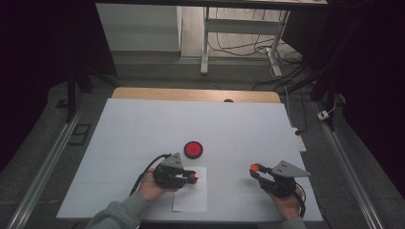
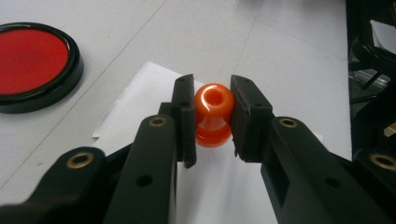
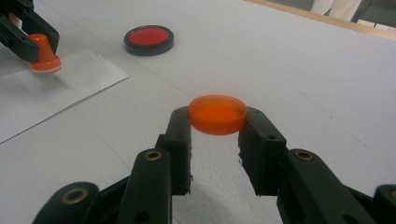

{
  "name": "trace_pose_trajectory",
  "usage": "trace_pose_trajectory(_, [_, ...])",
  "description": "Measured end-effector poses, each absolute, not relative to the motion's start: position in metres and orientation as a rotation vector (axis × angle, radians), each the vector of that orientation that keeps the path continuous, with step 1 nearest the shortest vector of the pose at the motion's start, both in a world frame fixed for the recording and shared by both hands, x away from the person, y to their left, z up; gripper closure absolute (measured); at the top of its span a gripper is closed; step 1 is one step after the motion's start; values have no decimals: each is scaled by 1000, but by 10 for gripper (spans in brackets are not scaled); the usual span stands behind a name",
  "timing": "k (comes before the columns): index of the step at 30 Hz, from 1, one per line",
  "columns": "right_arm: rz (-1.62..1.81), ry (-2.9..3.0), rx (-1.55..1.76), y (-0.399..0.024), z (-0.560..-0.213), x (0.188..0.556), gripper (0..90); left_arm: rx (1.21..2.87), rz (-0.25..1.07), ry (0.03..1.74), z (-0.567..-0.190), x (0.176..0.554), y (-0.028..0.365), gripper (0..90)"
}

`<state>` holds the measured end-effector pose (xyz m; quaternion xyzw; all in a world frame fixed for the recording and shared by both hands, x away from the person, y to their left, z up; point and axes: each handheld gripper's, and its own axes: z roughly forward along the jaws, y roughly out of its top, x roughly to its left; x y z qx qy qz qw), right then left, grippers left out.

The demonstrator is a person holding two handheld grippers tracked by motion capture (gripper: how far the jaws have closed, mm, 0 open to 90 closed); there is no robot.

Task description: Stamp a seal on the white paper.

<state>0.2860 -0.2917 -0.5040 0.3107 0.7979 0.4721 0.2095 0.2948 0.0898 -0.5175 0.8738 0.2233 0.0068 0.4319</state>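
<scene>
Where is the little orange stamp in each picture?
High view: the orange stamp sits low and left of centre, at the left gripper's tips, over the white paper.
Left gripper view: dead centre, pinched between the two black jaws, knob end toward the camera.
Right gripper view: top left corner, its base on the paper.
Shared landmark: the red ink pad in its black rim.

White table [image 1: 143, 129] bears a paper sheet [image 1: 191, 200] and red ink pad [image 1: 193, 149]

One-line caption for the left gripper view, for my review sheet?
Left tongs clamp an orange stamp over a white sheet of paper; a red ink pad lies on the table beyond.
</scene>
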Motion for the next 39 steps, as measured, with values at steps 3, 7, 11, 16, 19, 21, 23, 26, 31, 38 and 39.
trace_pose_trajectory(3, [1312, 2220, 864, -292, -504, 286, 644, 2189, 20, 554, -519, 294, 89, 719])
trace_pose_trajectory(7, [1313, 2220, 866, -292, -504, 286, 644, 2199, 21, 549, -520, 294, 88, 719])
trace_pose_trajectory(11, [1313, 2220, 865, -292, -504, 286, 644, 2213, 25, 548, -522, 293, 89, 719])
trace_pose_trajectory(16, [1313, 2222, 865, -292, -505, 286, 644, 2224, 29, 548, -524, 293, 89, 720])
trace_pose_trajectory(19, [1312, 2222, 863, -291, -505, 286, 644, 2234, 39, 547, -526, 293, 88, 720])
trace_pose_trajectory(21, [1312, 2222, 863, -291, -505, 286, 645, 2232, 40, 552, -527, 292, 88, 719])
trace_pose_trajectory(23, [1312, 2221, 863, -292, -504, 286, 644, 2231, 43, 555, -527, 292, 88, 720])
trace_pose_trajectory(26, [1311, 2221, 862, -292, -504, 286, 644, 2238, 45, 548, -527, 292, 87, 719])
trace_pose_trajectory(31, [1312, 2224, 861, -291, -505, 286, 644, 2246, 49, 543, -529, 293, 85, 719])
trace_pose_trajectory(38, [1312, 2224, 860, -291, -504, 286, 645, 2255, 60, 536, -530, 292, 86, 720])
trace_pose_trajectory(39, [1312, 2223, 860, -292, -504, 286, 644, 2258, 67, 530, -530, 292, 86, 720])
